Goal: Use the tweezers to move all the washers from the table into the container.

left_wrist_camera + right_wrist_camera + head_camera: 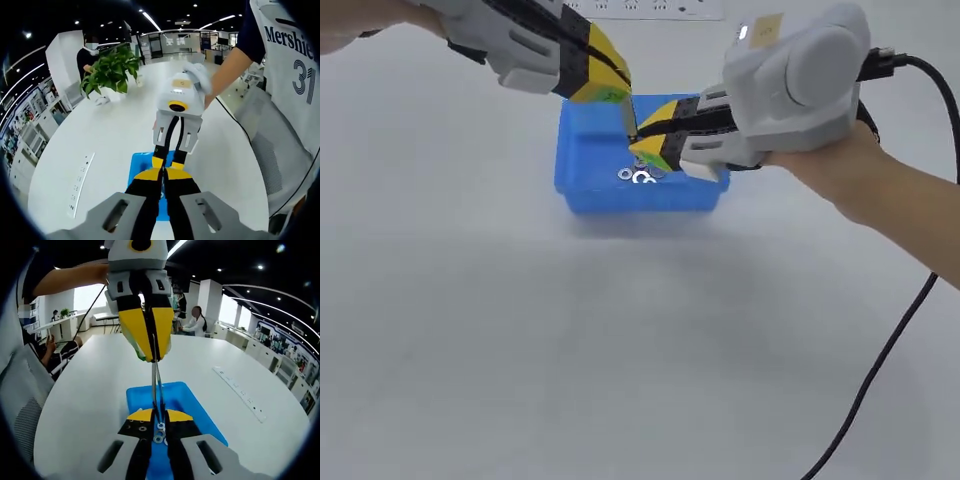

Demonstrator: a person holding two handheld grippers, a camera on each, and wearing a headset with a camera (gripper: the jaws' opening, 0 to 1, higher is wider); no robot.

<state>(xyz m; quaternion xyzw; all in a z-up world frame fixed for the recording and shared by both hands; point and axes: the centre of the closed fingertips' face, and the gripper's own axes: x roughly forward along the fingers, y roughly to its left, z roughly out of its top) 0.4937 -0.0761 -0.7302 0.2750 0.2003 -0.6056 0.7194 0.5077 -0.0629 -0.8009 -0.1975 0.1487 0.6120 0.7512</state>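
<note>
In the head view, the left gripper (612, 90) is held over the far left part of the blue box (582, 192). The right gripper (656, 146) is held over its right side, so the two tips are close together above the box. A few washers (640, 177) are seen on the box floor, just under the right gripper. In the left gripper view, the left jaws are seen pressed tight together. The right gripper is faced nose to nose, with the box below both. In the right gripper view, the tweezers (154, 390) are seen clamped by one end in the left gripper's yellow jaws. Their long line is pointed from the left gripper toward the right gripper. Their thin points are placed in the small gap between the right jaws, right over the washers. It cannot be told if the right jaws are pressed on the tweezers or just held beside them. The next move is judged to hang on this: the washers lie right below the points, inside the box, and the right gripper is the nearer one.
</note>
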